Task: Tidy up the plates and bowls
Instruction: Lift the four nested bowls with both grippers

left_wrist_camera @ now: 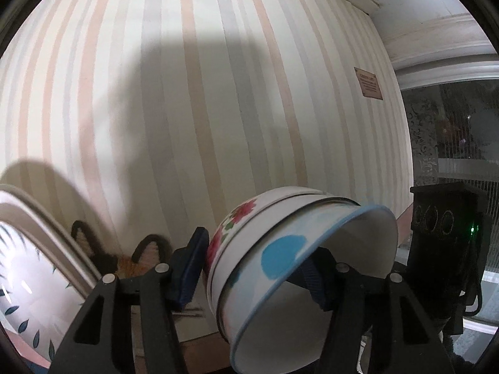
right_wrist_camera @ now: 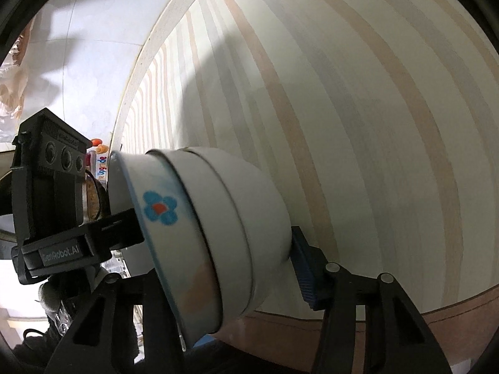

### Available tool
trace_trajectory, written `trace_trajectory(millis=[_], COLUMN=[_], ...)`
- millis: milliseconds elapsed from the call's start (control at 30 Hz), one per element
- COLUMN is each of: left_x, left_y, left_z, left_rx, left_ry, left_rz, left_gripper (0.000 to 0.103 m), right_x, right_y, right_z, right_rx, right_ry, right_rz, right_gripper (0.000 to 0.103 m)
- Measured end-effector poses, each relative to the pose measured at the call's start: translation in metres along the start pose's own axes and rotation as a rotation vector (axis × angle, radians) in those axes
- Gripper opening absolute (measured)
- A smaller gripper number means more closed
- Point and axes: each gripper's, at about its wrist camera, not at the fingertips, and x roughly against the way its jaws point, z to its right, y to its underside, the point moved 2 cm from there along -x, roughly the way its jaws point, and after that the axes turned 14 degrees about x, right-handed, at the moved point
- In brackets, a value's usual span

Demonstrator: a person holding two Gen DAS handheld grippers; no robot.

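Note:
A nested stack of white bowls (left_wrist_camera: 280, 265) is held sideways in the air in front of a striped wall. The outermost bowl has a blue rim and blue flower marks; one behind it has red flowers. My left gripper (left_wrist_camera: 259, 268) is shut across the stack, its blue pads on either side. In the right wrist view the same stack (right_wrist_camera: 218, 233) sits between my right gripper's (right_wrist_camera: 224, 249) fingers, which close on it too. A plate (left_wrist_camera: 28, 268) with a leaf pattern stands upright at the far left in a dark wire rack (left_wrist_camera: 93, 249).
The striped wall (left_wrist_camera: 202, 93) is close ahead. The other gripper's black body (left_wrist_camera: 443, 249) is at the right in the left wrist view and shows at the left in the right wrist view (right_wrist_camera: 50, 187). A window (left_wrist_camera: 455, 131) is at the right.

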Motion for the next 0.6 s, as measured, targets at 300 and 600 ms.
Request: trace_trajectory(millis=[300,600], left_x=[0.023,0.076], left_y=[0.006,0.013], left_z=[-0.018,-0.060], left_rx=[0.049,0.078], left_ry=[-0.004,-0.002], left_rz=[0.010,0.064], left_gripper=[0.055,0.055], right_x=[-0.014,-0.024], right_y=[-0.013,-0.018], right_z=[-0.022,-0.083], right_rx=[0.011,0.063], right_ry=[-0.022,-0.041], right_rz=[-0.047,-0.070], right_gripper=[0.053,0.052])
